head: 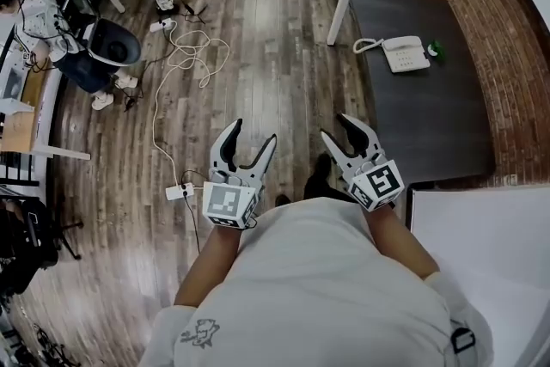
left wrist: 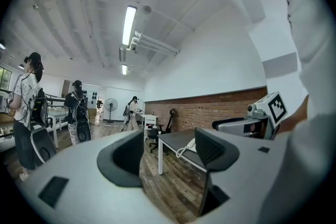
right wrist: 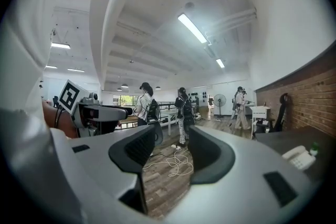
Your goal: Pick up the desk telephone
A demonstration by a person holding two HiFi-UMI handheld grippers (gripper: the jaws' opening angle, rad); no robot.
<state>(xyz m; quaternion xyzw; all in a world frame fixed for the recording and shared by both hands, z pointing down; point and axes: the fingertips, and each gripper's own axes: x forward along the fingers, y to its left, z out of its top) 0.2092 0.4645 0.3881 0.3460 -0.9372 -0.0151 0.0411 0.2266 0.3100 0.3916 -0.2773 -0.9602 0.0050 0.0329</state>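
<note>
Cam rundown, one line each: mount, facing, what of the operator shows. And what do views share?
Head view: on the person's head, steeply down at floor, desk, telephone; shows torso, forearms, left gripper, right gripper.
Left gripper view: on the left gripper, level along open, empty jaws toward desk and telephone; shirt, right gripper at right.
Right gripper view: on the right gripper, level toward people across the floor; shirt, left gripper at left.
Shared: telephone in all three.

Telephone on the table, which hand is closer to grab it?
Right, most likely. The right gripper is open, empty and next to the table holding the telephone; the left gripper, also open, is over the floor, farther away.
</note>
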